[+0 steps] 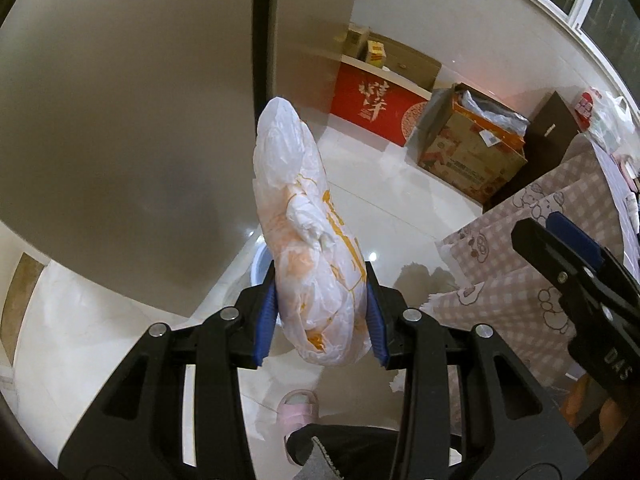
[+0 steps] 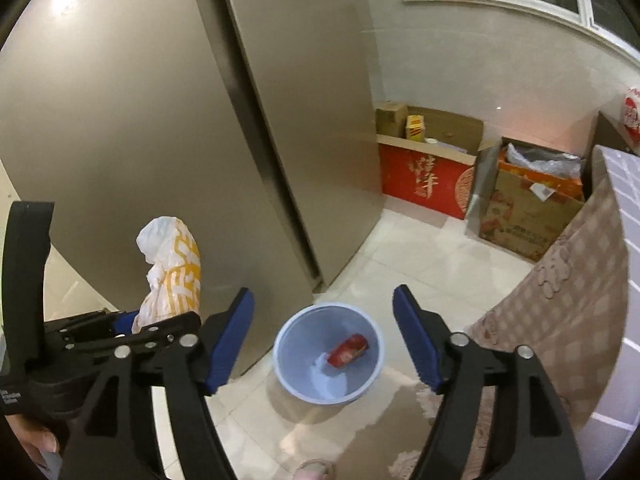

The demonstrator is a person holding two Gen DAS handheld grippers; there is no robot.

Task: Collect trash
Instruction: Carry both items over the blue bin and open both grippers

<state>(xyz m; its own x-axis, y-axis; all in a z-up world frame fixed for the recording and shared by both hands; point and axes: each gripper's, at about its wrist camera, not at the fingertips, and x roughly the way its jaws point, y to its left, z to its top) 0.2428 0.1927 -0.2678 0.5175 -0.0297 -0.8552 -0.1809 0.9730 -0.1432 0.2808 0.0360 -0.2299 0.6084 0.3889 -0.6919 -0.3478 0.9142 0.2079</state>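
- Left gripper: black plastic linkage arms with triangular cut-outs, silver round pivot screws, blue ribbed pads on the fingertips.
- Right gripper: the same build, black arms, silver pivots, blue pads.
- In the left view the right gripper's black body at the right edge bears white letters "DAS".
- A thumb with bare skin and a pale nail shows at the near left edge of the right view.
- A pink slipper and a dark trouser leg show near, below the left gripper.

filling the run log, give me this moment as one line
left gripper: shut on bag | right gripper: open, above bin | bin: on floor, holds red can | bag: not yet in bin
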